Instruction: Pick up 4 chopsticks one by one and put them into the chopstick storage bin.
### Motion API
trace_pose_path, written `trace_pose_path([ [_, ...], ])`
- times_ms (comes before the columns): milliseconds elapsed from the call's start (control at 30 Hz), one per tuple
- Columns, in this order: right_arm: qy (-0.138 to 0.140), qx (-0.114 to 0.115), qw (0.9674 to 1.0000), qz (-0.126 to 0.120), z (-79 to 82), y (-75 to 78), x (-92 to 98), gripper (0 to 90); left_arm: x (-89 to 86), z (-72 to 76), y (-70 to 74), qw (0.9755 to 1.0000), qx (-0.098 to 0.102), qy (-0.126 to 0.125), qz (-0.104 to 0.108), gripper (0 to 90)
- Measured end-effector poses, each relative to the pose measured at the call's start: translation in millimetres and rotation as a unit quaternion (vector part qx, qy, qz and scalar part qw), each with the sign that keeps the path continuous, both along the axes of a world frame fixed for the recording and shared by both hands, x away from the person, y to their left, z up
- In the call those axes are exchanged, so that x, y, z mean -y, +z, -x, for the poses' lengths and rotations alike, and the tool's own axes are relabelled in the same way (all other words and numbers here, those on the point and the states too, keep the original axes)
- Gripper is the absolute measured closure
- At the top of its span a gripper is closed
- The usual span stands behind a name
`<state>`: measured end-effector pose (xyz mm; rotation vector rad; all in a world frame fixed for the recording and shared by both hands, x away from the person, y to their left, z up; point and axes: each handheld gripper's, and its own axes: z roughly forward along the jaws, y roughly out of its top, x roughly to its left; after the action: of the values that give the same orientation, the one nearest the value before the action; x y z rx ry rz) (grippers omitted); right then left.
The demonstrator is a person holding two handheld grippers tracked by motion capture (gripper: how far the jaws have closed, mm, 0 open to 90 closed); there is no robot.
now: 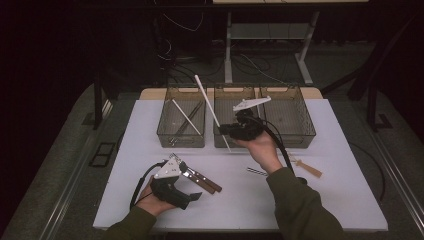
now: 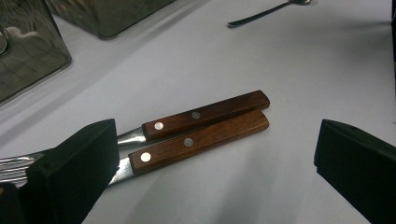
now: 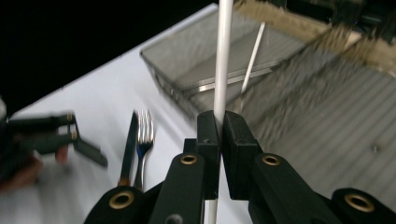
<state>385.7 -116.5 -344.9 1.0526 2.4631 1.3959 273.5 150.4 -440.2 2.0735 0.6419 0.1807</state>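
Note:
My right gripper (image 1: 223, 129) is shut on a long white stick (image 1: 212, 111), which slants up over the middle mesh basket (image 1: 220, 141). In the right gripper view the jaws (image 3: 220, 123) pinch the stick (image 3: 223, 56) near its lower part. My left gripper (image 1: 191, 181) rests low at the table's front left and stands open. A knife and a fork with brown wooden handles (image 1: 204, 181) lie side by side on the table. In the left gripper view both handles (image 2: 205, 114) lie between the wide-apart jaws (image 2: 217, 140), untouched.
Three wire mesh baskets stand in a row at the back; the left basket (image 1: 165, 135) holds another white stick (image 1: 186, 116) and dark utensils. A wooden utensil (image 1: 309, 168) and a small striped piece (image 1: 256, 171) lie right of centre. A spoon (image 2: 266, 11) lies farther off.

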Motion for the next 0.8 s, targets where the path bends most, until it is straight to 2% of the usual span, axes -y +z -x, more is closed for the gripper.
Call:
trace_pose_path([
  [100, -0.007, 0.01, 0.9999, -0.004, -9.7, 9.3, -10.9, 86.3, -0.3, -0.4, 0.3, 1.0, 0.003, -0.001, -0.002, 0.0],
  [333, -0.021, 0.013, 0.9996, -0.013, -35.0, 20.4, -38.3, 86.3, -1.2, -0.4, 1.3, 1.0, 0.006, -0.004, -0.001, 0.0],
  [600, -0.031, 0.0, 0.9992, -0.025, -57.1, 13.1, -68.2, 86.3, -1.0, -0.2, 1.4, 1.0, 0.005, -0.006, 0.002, 0.0],
  [800, -0.038, -0.004, 0.9991, -0.017, -68.8, 2.0, -87.8, 86.3, -1.2, -0.2, 1.6, 0.9999, 0.006, -0.008, 0.004, 0.0],
])
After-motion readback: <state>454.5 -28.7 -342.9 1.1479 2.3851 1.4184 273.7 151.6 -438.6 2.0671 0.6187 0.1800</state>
